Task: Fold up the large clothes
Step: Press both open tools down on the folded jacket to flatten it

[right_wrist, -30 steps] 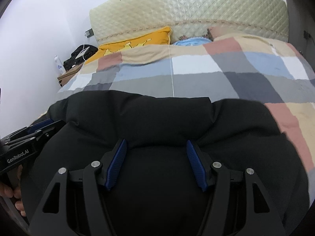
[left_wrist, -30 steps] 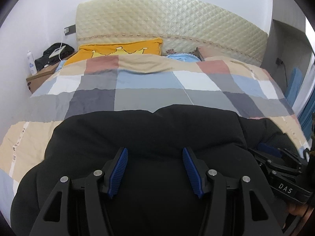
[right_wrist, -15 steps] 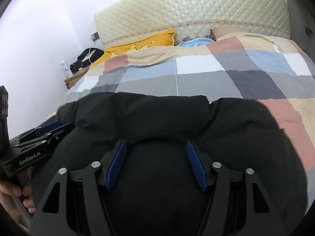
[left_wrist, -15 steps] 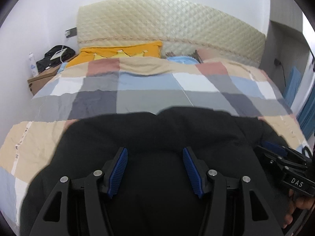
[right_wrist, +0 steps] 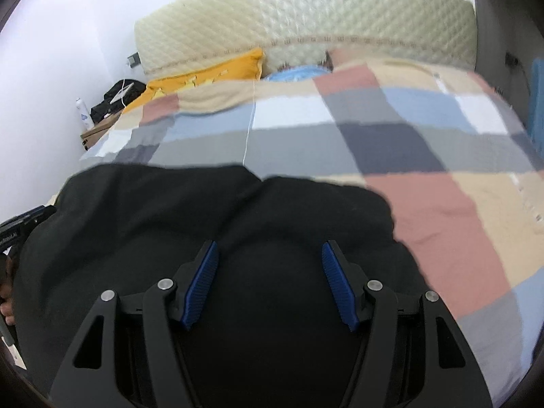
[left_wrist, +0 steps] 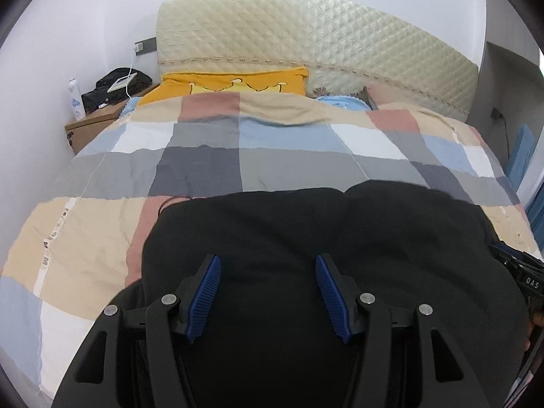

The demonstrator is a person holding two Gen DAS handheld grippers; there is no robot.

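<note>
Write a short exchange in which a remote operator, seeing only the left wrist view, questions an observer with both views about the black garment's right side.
Operator: Does the right tool have the black garment?
Observer: Yes. The right wrist view shows fabric bunched between its blue pads.
Operator: Where does the garment's right edge end?
Observer: On a pink patch of the checked quilt, with more quilt showing beyond it.

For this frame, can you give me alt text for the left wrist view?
A bulky black garment lies on a checked quilt and fills the space between the left gripper and its blue-padded jaws. Behind are a yellow pillow and a quilted cream headboard.
</note>
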